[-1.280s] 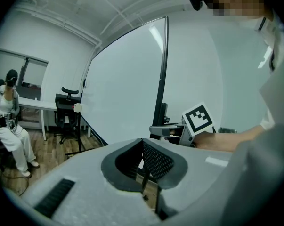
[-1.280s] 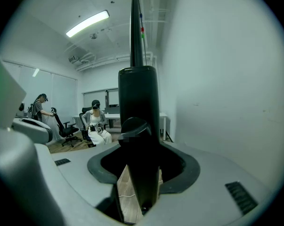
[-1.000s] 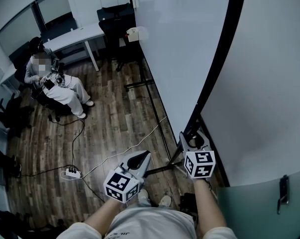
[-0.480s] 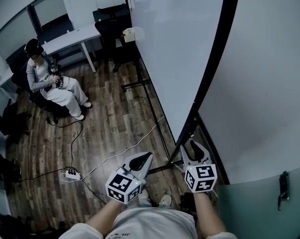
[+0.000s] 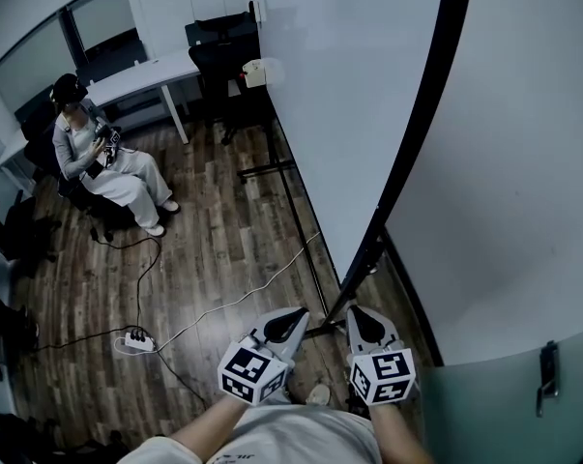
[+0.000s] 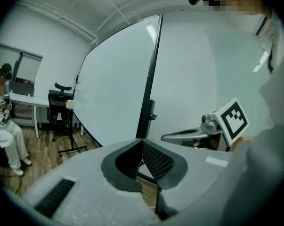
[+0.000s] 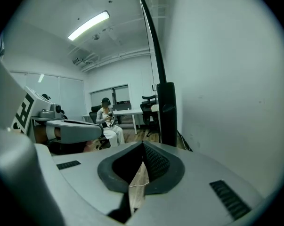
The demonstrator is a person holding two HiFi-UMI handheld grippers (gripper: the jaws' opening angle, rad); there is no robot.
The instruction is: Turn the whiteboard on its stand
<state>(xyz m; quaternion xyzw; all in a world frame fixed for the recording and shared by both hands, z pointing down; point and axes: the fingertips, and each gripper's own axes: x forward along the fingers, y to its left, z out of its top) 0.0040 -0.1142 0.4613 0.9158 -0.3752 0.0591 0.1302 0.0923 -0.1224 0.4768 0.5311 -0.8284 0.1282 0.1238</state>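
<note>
The whiteboard (image 5: 359, 95) stands upright on its black stand (image 5: 306, 245), with its black side frame (image 5: 417, 124) running down toward me. In the head view my left gripper (image 5: 296, 315) and right gripper (image 5: 361, 315) hover side by side just short of the frame's lower end, touching nothing. The right jaws have just closed with nothing between them, and the frame (image 7: 166, 112) rises just beyond their tips (image 7: 142, 145). In the left gripper view its jaws (image 6: 142, 141) meet, the board (image 6: 118, 88) is ahead and the right gripper (image 6: 179, 136) is beside them.
A person (image 5: 98, 162) sits on a chair at the far left by a white desk (image 5: 146, 71). An office chair (image 5: 223, 42) stands behind the board. A power strip (image 5: 136, 336) and a white cable (image 5: 243, 298) lie on the wooden floor. A glass panel with a handle (image 5: 545, 375) is at the right.
My right gripper was open at the board's black frame. It has since drawn back toward my body and shut. The left gripper shifted slightly to the right.
</note>
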